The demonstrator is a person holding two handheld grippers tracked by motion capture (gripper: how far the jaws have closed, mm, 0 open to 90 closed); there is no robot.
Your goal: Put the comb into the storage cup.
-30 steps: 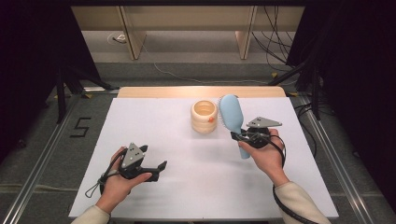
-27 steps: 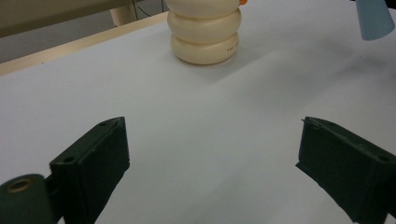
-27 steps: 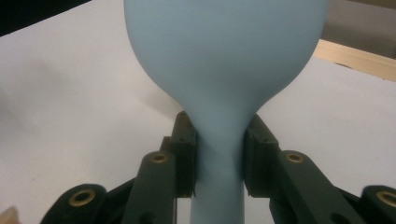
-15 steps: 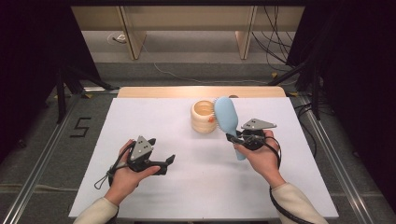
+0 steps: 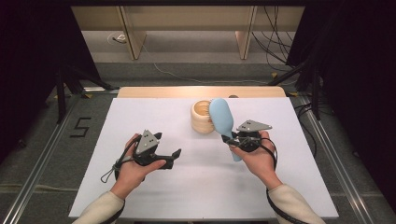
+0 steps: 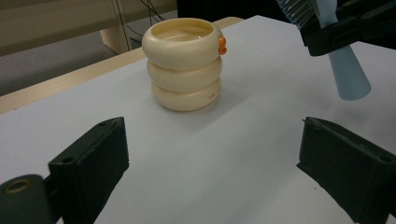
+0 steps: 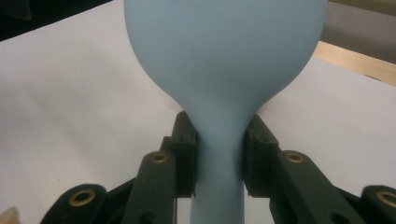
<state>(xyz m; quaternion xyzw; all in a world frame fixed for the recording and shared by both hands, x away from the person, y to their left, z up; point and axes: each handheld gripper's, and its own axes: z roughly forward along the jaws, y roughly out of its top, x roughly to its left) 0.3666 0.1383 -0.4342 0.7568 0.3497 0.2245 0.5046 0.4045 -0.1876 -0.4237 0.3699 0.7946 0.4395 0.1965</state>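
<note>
Across the middle of the high view lies my white table (image 5: 154, 196). Upper centre stands the cream holder (image 5: 201, 117), with the blue brush (image 5: 221, 116) head just beside it. My right gripper (image 5: 233, 140) clamps the brush's neck; my left gripper (image 5: 173, 156) is spread, empty. Swinging the brush could topple the holder, I judge.

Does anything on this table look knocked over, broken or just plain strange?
Nothing stands out. The cream ribbed cup stands upright on the white table, with no spill or damage visible. The right gripper is shut on the light blue hairbrush at its neck. The left gripper is open, holding nothing.
</note>
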